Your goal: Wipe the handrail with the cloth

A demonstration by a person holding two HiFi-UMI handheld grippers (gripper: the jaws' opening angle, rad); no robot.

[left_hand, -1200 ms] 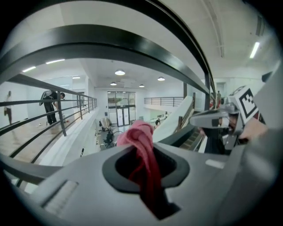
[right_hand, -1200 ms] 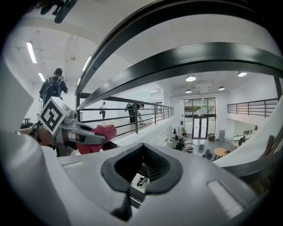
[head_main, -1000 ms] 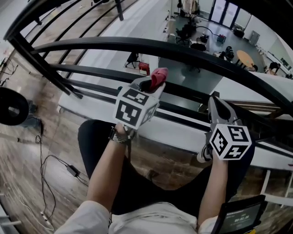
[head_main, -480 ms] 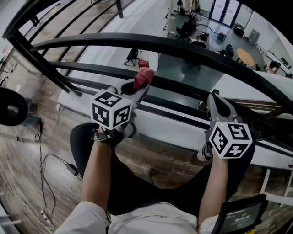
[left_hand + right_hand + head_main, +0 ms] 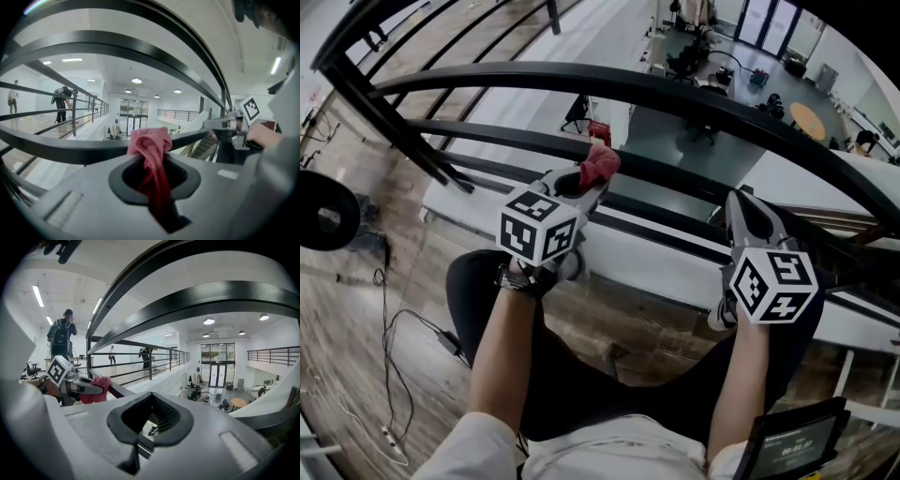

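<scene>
since a second ago, my left gripper (image 5: 579, 184) has shifted left along the railing. its jaws are clamped tight on the bunched pink-red cloth (image 5: 600, 165), which sits at the lower black metal bar (image 5: 506, 139); contact unconfirmed. my right gripper (image 5: 748, 216) is closed on nothing. recommendation: i raise the cloth onto the curved black top handrail (image 5: 675, 92), press firmly and wipe lengthwise.

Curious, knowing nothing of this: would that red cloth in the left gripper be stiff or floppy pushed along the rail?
Probably floppy: the cloth bunches into folds above the left gripper. Likely light: a pinch holds it. It should mould to the rail.
</scene>
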